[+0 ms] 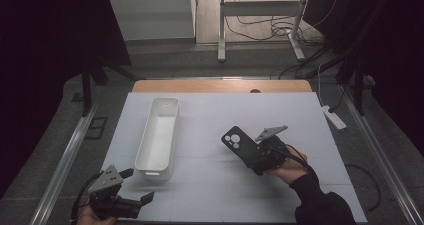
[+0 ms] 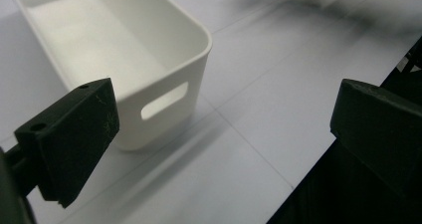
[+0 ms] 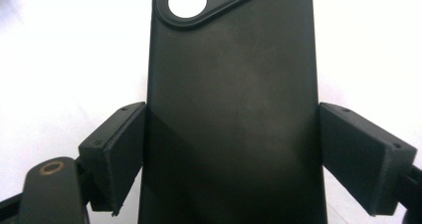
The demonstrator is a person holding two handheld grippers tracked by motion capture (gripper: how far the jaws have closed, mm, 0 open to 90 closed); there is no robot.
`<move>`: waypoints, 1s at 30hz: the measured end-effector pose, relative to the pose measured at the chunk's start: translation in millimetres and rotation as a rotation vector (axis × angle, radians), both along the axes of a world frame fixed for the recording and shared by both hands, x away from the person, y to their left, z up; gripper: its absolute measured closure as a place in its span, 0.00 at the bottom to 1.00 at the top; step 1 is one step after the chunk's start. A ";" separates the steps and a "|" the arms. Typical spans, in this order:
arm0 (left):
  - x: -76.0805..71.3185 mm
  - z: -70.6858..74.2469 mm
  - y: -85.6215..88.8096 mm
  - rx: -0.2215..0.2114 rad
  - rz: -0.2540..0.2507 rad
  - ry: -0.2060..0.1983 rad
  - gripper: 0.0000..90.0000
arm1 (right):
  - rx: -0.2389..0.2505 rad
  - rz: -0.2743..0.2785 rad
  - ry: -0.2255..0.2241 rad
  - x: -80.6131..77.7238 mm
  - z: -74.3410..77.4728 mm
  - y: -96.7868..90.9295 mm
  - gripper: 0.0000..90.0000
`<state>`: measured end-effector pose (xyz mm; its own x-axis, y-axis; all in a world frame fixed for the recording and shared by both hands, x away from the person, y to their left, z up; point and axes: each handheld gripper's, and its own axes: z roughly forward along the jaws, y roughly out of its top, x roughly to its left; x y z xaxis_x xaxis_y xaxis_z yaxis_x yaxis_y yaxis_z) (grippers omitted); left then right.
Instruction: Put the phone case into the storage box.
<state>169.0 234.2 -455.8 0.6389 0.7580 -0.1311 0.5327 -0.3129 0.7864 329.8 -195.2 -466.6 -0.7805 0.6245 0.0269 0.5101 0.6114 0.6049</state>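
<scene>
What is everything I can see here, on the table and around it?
Phone case: one, black, clamped by its long edges between the right gripper's jaws, above the table's right half.
Bin: one, white, long, empty, on the table's left half.
Table: one, white top with a wooden far edge.
Power strip: one, white, on the floor at the right.
Metal frame: one, pale, on the floor behind, cables near it.
Left gripper: one, black, jaws open, near the bin's near end.
Right gripper: one, black, holding the phone case.
</scene>
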 end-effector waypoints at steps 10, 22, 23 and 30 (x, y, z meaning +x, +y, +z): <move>17.6 10.4 -13.0 0.003 -0.095 -0.039 0.00 | 0.058 0.047 -0.015 -16.1 8.6 -7.4 0.17; 41.7 15.2 -28.6 -0.025 -0.205 -0.048 0.00 | 0.140 0.094 -0.024 -37.2 17.6 -23.0 0.17; 43.2 15.3 -29.7 -0.027 -0.208 -0.049 0.00 | 0.143 0.094 -0.026 -38.5 18.0 -24.4 0.17; 53.3 17.8 -36.2 -0.055 -0.240 -0.059 0.00 | 0.177 0.103 -0.022 -47.0 20.5 -32.6 0.17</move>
